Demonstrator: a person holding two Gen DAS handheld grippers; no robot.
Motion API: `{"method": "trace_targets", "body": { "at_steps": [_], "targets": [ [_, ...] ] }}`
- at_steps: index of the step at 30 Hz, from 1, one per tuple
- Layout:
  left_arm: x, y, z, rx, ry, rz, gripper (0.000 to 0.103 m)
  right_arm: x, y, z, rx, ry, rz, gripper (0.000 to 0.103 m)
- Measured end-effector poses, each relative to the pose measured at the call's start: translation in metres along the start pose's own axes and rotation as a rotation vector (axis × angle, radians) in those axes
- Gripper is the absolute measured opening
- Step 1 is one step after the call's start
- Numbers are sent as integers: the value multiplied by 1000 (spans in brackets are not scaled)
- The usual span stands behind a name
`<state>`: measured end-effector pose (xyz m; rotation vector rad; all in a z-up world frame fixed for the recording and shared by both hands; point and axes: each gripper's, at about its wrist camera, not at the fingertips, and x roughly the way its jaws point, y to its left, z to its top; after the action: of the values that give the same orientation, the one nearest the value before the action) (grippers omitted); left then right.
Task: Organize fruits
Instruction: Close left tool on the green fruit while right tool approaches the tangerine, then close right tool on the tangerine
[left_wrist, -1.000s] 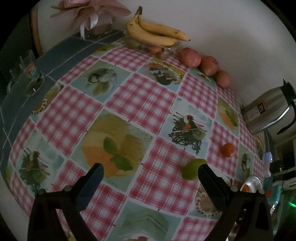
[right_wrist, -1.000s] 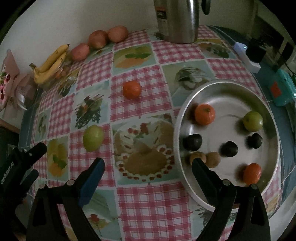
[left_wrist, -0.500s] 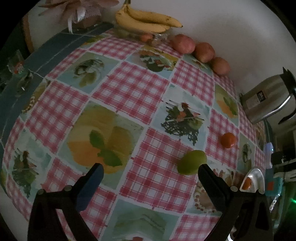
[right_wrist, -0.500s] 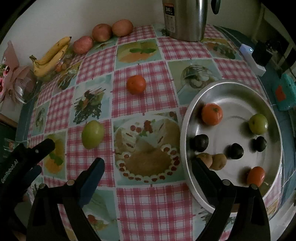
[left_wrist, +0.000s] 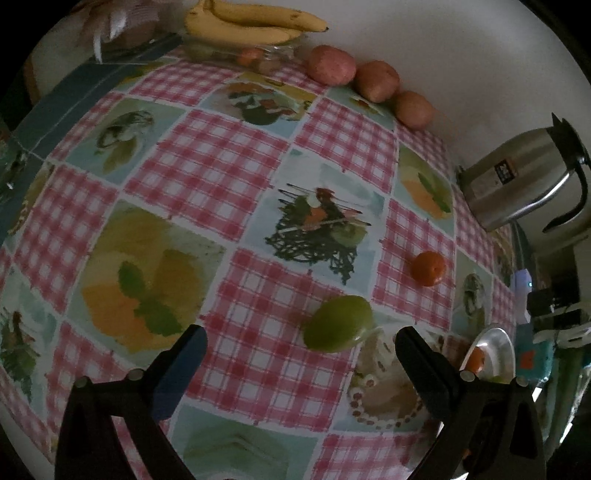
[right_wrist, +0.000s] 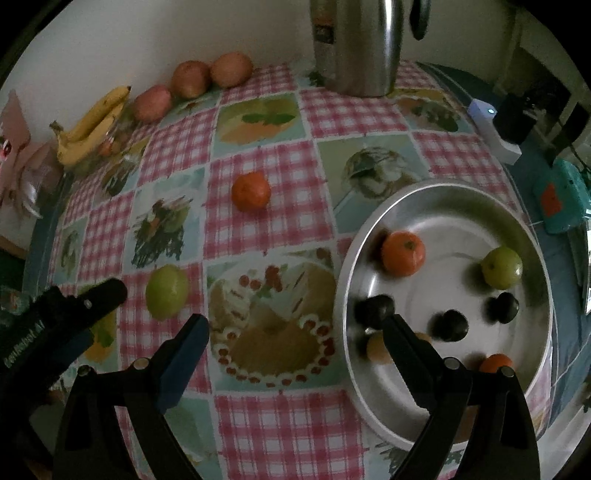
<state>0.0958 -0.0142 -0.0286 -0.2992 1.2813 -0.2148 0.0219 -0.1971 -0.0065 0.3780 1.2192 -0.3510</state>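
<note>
Left gripper (left_wrist: 301, 338): jaws spread wide, empty, low over the tablecloth (left_wrist: 221, 177), nearing the green fruit.
Right gripper (right_wrist: 295, 325): jaws wide apart, holding nothing.
Green fruit (left_wrist: 338, 324): on the cloth left of the metal tray (right_wrist: 424, 195).
Loose orange (right_wrist: 251, 191): beyond the green fruit, outside the tray.
Tray: holds oranges, a green fruit, dark fruits.

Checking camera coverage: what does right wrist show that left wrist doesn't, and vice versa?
Right wrist only: the metal tray's full contents, including three dark fruits and a green fruit, plus the left gripper itself, open. Left wrist only: the tablecloth's dark blue border at far left. Both: green fruit on the cloth, loose orange, bananas, kettle.
</note>
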Motion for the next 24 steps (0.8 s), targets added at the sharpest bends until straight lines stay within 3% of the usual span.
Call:
{"method": "trace_targets", "body": {
  "at_steps": [4,8,11,17,24],
  "targets": [
    [14,-12,0,27,21,-23,101,-8,-10,5,25,-48,-22,95],
    [28,-22,-1,53,48,-14,86,-14,-21,9,55,-75,-23,95],
    [38,-26,-1,65,61,-10,82,-14,-29,16,78,-93,-14,95],
    [48,-28,3,67,81,-17,54,-12,-33,35,94,-130,23,95],
    [53,-28,11,44,79,-54,53,0,-16,58,53,-151,63,95]
  ]
}}
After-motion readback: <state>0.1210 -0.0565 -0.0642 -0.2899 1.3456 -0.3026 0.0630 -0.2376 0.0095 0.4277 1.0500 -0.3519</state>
